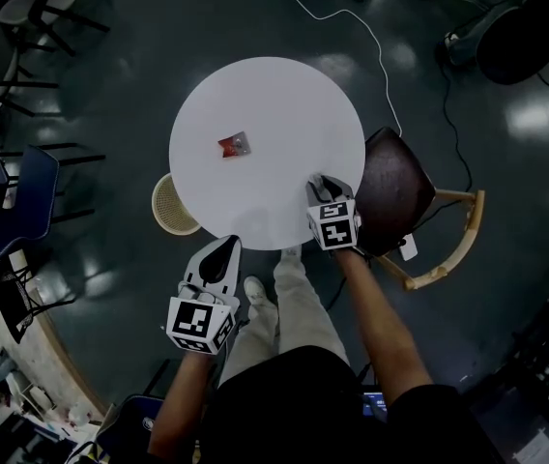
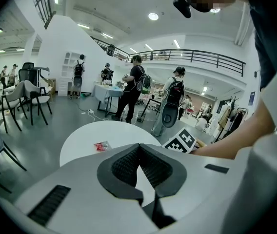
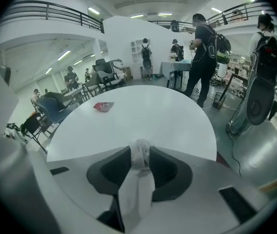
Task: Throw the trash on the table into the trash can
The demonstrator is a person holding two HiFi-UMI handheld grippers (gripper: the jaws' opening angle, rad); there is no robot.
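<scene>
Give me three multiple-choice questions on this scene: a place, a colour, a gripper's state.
1. Where is the basket? A on the table; B on the floor at the table's edge; C on a stool.
2. The wrapper is: A red; B green; C blue.
3. The right gripper is: A open, empty; B shut on a paper wad; C holding the wrapper.
Answers: B, it stands on the floor by the rim; A, plainly red; B, its jaws pinch the wad.

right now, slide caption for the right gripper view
Right gripper closed on a white wad over the round table, red wrapper lying farther across.
</scene>
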